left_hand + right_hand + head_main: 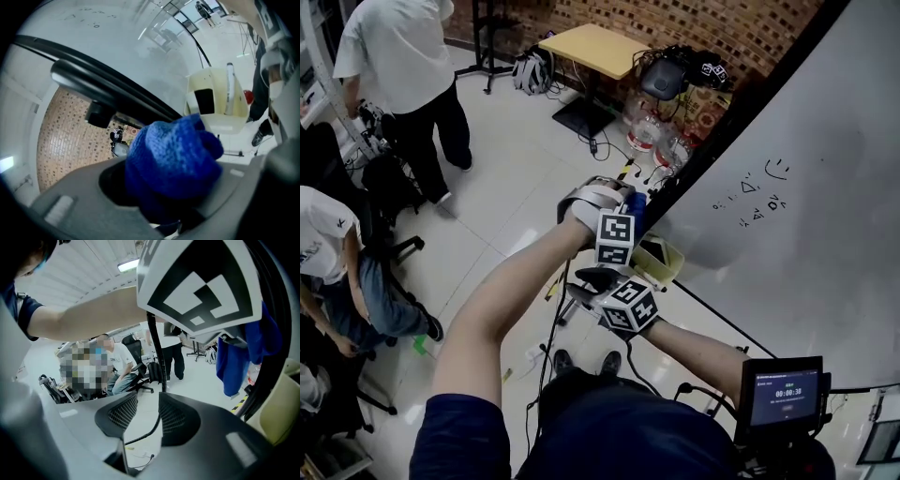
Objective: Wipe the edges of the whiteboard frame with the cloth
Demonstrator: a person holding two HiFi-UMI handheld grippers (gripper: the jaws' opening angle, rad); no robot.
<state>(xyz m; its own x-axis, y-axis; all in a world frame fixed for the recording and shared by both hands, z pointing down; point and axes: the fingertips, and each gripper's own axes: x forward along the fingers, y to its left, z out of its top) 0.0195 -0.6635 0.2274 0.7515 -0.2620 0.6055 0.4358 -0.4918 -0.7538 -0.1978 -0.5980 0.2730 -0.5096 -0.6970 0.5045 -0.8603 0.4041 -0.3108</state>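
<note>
A bunched blue cloth fills my left gripper, whose jaws are shut on it. In the head view that gripper holds the cloth at the lower end of the whiteboard's black frame edge. The frame runs as a dark bar across the left gripper view, with the whiteboard behind it. My right gripper sits just below the left one and points away from the board. Its jaws stand apart with nothing between them. From there the cloth hangs at the right.
A cream tray hangs at the board's lower edge beside the grippers. People stand and sit at the left. A wooden table, bags and bottles stand by the brick wall. A small screen is at bottom right.
</note>
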